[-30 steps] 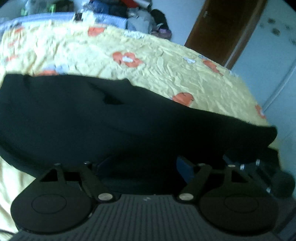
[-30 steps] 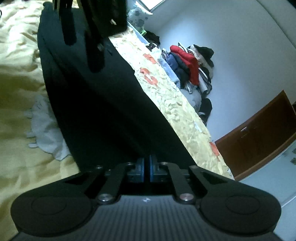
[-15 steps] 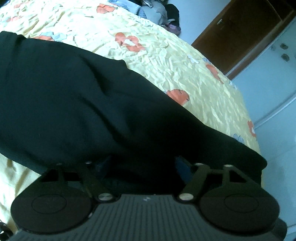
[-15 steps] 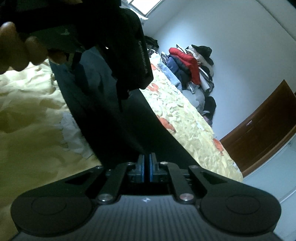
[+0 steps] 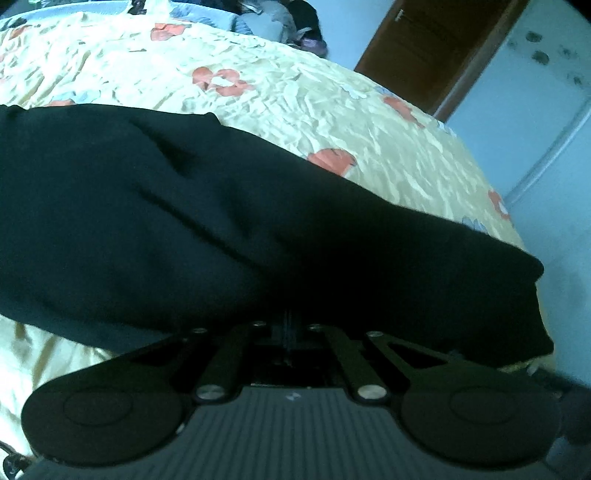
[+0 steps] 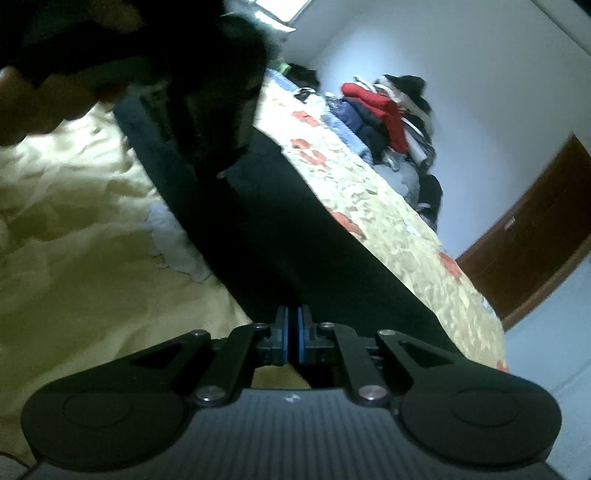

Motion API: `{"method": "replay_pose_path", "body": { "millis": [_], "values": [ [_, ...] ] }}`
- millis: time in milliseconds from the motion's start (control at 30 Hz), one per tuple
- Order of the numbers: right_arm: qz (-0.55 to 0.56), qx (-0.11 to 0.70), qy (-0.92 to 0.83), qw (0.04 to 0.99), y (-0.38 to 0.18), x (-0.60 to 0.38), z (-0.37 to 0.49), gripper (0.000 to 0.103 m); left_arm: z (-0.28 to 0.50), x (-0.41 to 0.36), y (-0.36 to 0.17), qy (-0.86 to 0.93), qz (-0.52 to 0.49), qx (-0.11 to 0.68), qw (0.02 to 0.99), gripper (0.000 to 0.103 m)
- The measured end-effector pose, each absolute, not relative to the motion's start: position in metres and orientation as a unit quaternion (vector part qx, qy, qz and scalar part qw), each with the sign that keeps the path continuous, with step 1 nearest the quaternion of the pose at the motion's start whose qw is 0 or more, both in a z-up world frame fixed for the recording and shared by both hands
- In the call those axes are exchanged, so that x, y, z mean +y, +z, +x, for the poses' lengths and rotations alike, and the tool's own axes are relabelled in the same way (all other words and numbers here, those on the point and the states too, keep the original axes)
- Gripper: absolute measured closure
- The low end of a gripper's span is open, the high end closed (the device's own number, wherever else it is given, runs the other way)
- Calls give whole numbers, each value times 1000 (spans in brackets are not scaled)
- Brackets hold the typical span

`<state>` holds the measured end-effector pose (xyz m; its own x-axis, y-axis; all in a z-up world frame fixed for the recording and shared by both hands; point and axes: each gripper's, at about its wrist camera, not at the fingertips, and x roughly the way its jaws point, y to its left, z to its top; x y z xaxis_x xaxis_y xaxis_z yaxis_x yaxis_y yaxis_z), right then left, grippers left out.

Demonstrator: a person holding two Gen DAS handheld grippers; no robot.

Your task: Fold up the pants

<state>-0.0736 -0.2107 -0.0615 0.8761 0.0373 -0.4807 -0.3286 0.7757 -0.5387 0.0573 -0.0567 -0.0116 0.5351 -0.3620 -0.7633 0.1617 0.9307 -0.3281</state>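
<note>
In the left wrist view we find the black pants [image 5: 207,221] spread across the bed [image 5: 295,110], whose yellow cover carries red and blue flower prints; the garment fills the middle of the frame from the left edge to a corner at the right, near the edge of the bed. The left tongs [image 5: 291,325] sit at the near edge of the fabric, just below its dark fold. Their jaws have just been closing and now stand together, and the pants' near edge lies over their tips, so we read the cloth as pinched between them, though the dark fabric hides the pads. A brown door [image 5: 436,51] and a heap of clothes [image 5: 280,18] stand beyond the bed. In the right wrist view the pants [image 6: 295,236] run as a long dark band from the upper left down to the right tongs [image 6: 291,332], with yellow bedding on either side. The blue pads [image 6: 282,336] of the right tongs are pressed together with only a thin slit between them, and the end of the band enters that slit, so these tongs grip the pants. At the top left a dark, blurred gripper body [image 6: 207,92] sits over the far part of the garment. The heap of clothes [image 6: 384,114] lies against the wall past the bed.
</note>
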Motion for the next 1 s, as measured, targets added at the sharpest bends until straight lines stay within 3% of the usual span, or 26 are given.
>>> {"method": "replay_pose_path", "body": {
  "millis": [267,333,400,467,500,667,733,800,833,933,1000],
  "values": [
    [-65,267,2,961,-36,-318,-67,92,39,-50,-10,-162,-78,450,874,103],
    [25,269,-31,962,-33,-358,-65,83,36,-51,-10,-164,-67,450,875,103],
    [124,264,-66,954,-33,-403,-63,52,32,-55,-6,-170,-50,444,878,103],
    [192,260,-80,943,-36,-435,-60,36,29,-61,-2,-174,-31,437,882,103],
    [220,257,-77,938,-37,-448,-56,36,28,-64,1,-180,-23,433,883,92],
    [362,260,-74,892,-51,-498,-32,35,31,-80,15,-176,3,405,897,81],
    [425,249,-74,867,-57,-516,-23,35,35,-86,22,-175,12,389,905,66],
    [471,245,-77,844,-62,-528,-17,34,42,-96,26,-159,38,360,918,34],
    [484,249,-77,835,-60,-532,-11,33,46,-101,26,-143,61,346,925,29],
    [489,262,-67,829,-48,-534,13,30,61,-121,9,-85,162,319,930,25],
    [476,271,-49,835,-35,-528,35,23,70,-127,-4,-65,198,321,924,25]
  ]
}}
